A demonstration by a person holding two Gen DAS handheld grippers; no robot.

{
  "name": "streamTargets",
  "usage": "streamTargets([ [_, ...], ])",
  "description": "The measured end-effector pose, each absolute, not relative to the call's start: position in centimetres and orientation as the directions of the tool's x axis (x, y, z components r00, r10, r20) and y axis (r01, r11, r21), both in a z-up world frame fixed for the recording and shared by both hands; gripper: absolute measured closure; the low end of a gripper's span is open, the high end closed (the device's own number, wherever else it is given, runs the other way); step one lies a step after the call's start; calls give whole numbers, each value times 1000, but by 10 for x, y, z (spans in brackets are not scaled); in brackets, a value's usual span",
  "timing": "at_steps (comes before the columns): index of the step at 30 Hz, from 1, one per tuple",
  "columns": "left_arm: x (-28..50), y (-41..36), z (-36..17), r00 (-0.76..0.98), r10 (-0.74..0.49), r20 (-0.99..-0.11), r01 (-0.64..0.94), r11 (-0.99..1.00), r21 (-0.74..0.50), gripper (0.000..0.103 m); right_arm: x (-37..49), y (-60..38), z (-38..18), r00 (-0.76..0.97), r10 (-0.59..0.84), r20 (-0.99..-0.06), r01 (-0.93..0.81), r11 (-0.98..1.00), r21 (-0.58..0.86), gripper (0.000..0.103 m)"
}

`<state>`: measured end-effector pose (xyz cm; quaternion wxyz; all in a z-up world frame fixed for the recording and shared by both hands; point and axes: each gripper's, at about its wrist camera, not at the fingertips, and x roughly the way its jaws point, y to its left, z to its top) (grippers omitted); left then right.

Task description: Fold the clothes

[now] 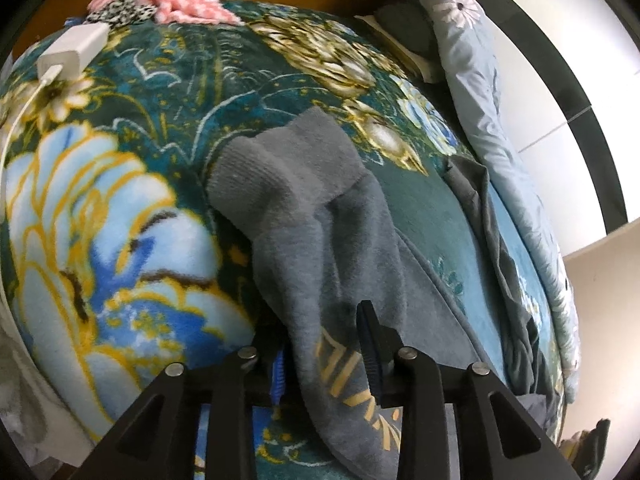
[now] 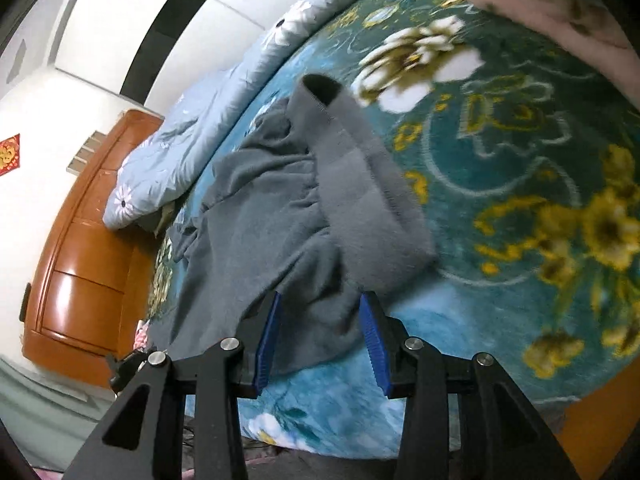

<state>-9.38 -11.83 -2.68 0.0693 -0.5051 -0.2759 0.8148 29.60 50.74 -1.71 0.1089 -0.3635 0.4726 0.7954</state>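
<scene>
A grey fleece sweatshirt with yellow lettering lies on a teal floral blanket. In the left wrist view its sleeve, ending in a ribbed cuff, runs up from between the fingers. My left gripper stands with its jaws apart around the sleeve cloth; its left pad is mostly hidden by the cloth. In the right wrist view the sweatshirt lies bunched, with a sleeve and open cuff folded across it. My right gripper is open, with the garment's edge between its blue pads.
A white charger with cable lies on the blanket at far left. Pink and leopard-print cloth lies at the far edge. A pale blue flowered quilt lies along the right side. A wooden headboard stands left in the right wrist view.
</scene>
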Motion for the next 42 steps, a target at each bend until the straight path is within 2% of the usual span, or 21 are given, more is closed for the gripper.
streamTargets([
  [8,-93,-123,-31,-483,397,-780,164,-834,-527,68,271,506,-22,-620,-129,-774,-632,-503,590,62],
  [9,-93,-123,-31,-484,397,-780,164,-834,-527,68,268,504,-21,-604,-119,-788,-647,-505,572,67],
  [12,-93,-122,-31,-484,402,-777,162,-832,-531,67,263,508,-24,-568,-98,-817,-683,-497,535,97],
  [16,-93,-125,-30,-482,421,-769,164,-818,-551,67,275,514,-14,-630,-91,-771,-654,-474,590,101],
  [18,-94,-124,-30,-482,424,-767,165,-815,-555,67,291,517,7,-687,-34,-726,-622,-489,611,102],
  [22,-94,-123,-30,-484,423,-766,164,-817,-554,67,324,526,26,-702,55,-710,-633,-505,587,102],
  [27,-96,-119,-30,-484,411,-773,170,-822,-544,66,308,512,-3,-717,-99,-690,-571,-485,662,99],
  [30,-96,-120,-30,-479,416,-773,167,-821,-545,66,290,508,-7,-709,-142,-691,-553,-495,670,99],
  [32,-95,-121,-31,-480,422,-769,167,-817,-553,66,282,507,-8,-687,-144,-713,-569,-504,650,92],
  [34,-95,-122,-32,-482,427,-765,168,-812,-559,66,273,509,-10,-656,-126,-744,-604,-503,618,76],
  [37,-95,-121,-32,-483,425,-766,163,-816,-555,66,270,511,-17,-608,-114,-786,-659,-479,580,67],
  [42,-97,-118,-33,-487,419,-766,157,-821,-549,62,262,509,-21,-536,-92,-839,-724,-461,513,64],
])
